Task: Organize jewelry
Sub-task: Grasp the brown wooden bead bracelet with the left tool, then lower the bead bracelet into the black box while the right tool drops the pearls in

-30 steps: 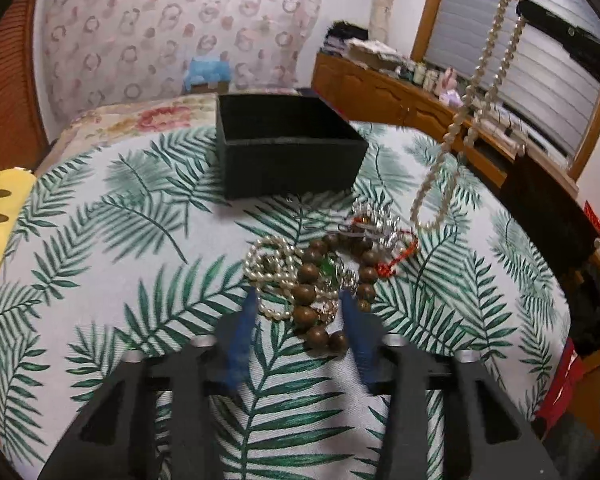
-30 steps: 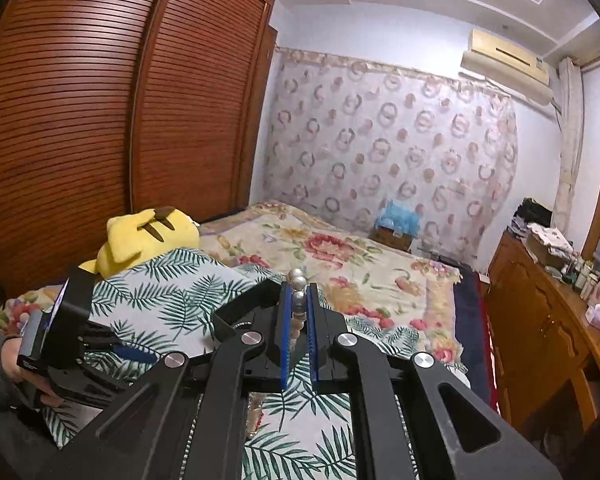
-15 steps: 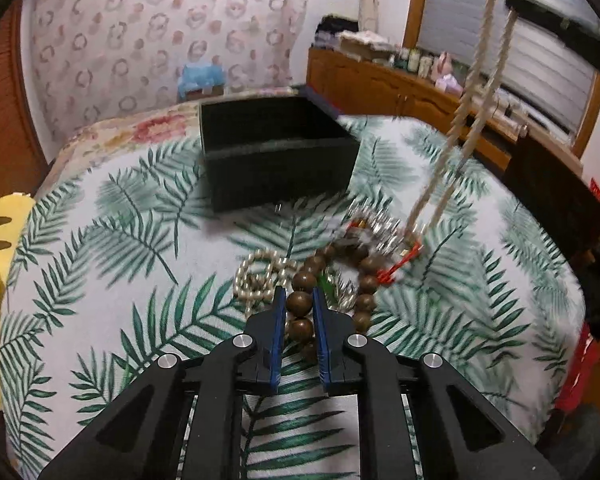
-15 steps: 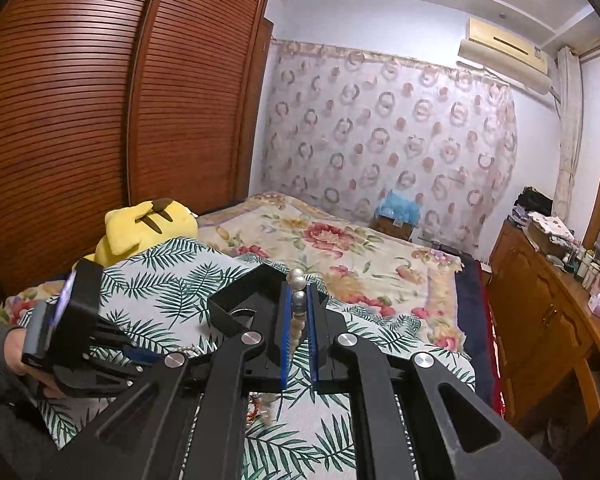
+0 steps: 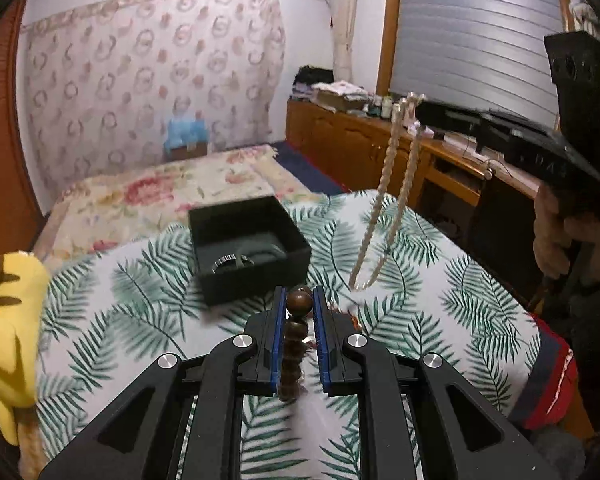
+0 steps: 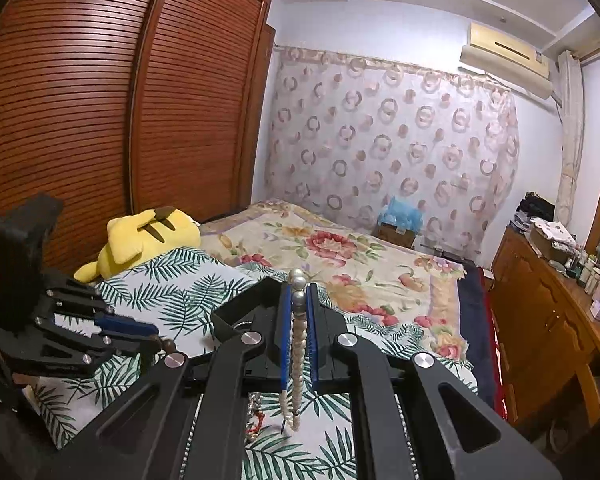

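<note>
My left gripper [image 5: 299, 304] is shut on a brown wooden bead bracelet [image 5: 294, 344] and holds it lifted above the palm-leaf cloth [image 5: 440, 280]. An open black box [image 5: 249, 248] with a ring-like band inside stands just beyond it. My right gripper [image 6: 298, 300] is shut on a pearl necklace [image 6: 297, 354], which hangs down in a long loop; it also shows in the left wrist view [image 5: 384, 208], to the right of the box. Some jewelry [image 6: 256, 420] lies on the cloth under the right gripper.
A yellow plush toy [image 5: 4, 320] lies at the left edge of the cloth. A floral bedspread [image 6: 340, 248] stretches behind. A wooden dresser [image 5: 380, 140] with clutter runs along the right wall. A wooden wardrobe [image 6: 100, 120] stands at the left.
My left gripper closed on the brown bead bracelet and lifted it off the pile. My right gripper kept holding the pearl necklace raised.
</note>
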Action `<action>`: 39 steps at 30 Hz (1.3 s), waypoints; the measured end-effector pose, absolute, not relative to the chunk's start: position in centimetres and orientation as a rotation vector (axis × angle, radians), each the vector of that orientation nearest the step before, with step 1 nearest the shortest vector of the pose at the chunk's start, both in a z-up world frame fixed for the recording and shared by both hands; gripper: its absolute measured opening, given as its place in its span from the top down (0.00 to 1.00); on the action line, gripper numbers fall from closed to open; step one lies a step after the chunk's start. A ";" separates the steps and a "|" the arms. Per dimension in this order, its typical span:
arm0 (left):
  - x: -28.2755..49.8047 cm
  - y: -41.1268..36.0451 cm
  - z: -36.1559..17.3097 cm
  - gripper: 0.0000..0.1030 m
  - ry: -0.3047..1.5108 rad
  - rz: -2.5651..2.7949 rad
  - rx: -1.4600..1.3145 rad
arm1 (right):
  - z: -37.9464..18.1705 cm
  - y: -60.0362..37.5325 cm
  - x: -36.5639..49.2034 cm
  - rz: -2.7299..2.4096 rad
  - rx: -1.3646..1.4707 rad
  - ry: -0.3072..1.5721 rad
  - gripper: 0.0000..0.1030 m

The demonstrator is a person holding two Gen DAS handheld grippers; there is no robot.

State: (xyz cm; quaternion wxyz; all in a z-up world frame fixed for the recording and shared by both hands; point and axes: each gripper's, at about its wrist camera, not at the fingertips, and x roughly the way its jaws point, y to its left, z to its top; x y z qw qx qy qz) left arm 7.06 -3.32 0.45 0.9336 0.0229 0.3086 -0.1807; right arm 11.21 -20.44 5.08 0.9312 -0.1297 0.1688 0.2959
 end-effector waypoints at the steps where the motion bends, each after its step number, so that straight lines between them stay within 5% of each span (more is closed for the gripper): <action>1: 7.2 -3.2 0.7 0.88 0.627 -0.364 0.047 | 5.3 -20.4 11.3 0.607 -0.267 0.342 0.92; 26: 17.3 -1.4 4.0 0.88 0.603 -0.330 0.031 | 9.2 -17.8 19.6 0.689 -0.231 0.300 0.92; 39: 22.0 -1.4 -0.3 0.88 0.683 -0.309 0.022 | 5.2 -15.6 25.1 0.719 -0.251 0.377 0.92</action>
